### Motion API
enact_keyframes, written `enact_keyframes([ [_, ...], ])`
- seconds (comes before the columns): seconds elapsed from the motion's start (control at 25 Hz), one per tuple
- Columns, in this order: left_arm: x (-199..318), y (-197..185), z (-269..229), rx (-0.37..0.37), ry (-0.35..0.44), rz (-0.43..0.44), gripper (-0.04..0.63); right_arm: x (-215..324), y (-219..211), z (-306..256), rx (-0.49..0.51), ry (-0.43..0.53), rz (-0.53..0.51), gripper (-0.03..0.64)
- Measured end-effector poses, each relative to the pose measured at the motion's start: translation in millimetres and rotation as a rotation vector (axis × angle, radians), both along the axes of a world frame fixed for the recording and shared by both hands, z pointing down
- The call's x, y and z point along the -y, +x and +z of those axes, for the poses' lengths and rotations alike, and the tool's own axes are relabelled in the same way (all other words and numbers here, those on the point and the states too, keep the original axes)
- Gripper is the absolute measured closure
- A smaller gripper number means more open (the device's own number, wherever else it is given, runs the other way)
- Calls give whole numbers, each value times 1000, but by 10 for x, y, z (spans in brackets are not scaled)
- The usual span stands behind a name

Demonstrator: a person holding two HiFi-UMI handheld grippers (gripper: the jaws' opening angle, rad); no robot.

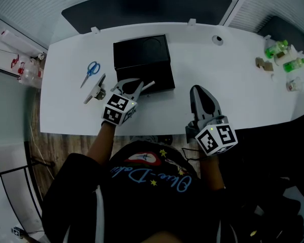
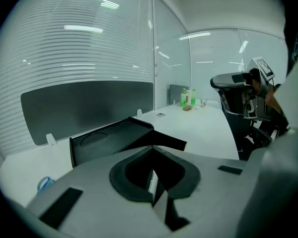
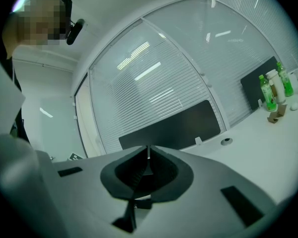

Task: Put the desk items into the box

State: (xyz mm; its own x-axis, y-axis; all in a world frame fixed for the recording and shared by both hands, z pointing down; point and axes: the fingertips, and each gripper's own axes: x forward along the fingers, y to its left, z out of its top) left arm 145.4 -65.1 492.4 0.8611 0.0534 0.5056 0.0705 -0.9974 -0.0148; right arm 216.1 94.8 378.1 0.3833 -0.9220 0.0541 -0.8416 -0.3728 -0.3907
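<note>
Your big white table (image 1: 243, 85) fills most of the head view, with a long dark panel (image 1: 147, 6) standing along its far edge. The black box (image 1: 142, 54) sits open in the middle of the table.

Your left claw (image 1: 136, 86) is just at the near side of the box. It is squeezed tight on a thin white pen (image 1: 148, 86), which sticks out toward the box's near edge. Your right claw (image 1: 198, 90) is off to the right of the box, well apart from it. Its two halves are pressed together with nothing in between.

Blue scissors (image 1: 91, 71) lie to the left of the box. A small grey tool (image 1: 96, 89) lies just beside your left claw. Green bottles (image 1: 277, 48) stand at the far right end.

Your dark shirt has curly blue writing (image 1: 152, 178), too hard to read.
</note>
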Motion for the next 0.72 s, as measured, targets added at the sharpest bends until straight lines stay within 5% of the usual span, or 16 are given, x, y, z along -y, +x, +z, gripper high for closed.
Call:
enact_keyframes([
  [0.72, -209, -12, -483, -134, 4, -7, 588, -46, -99, -58, -27, 1, -26, 595],
])
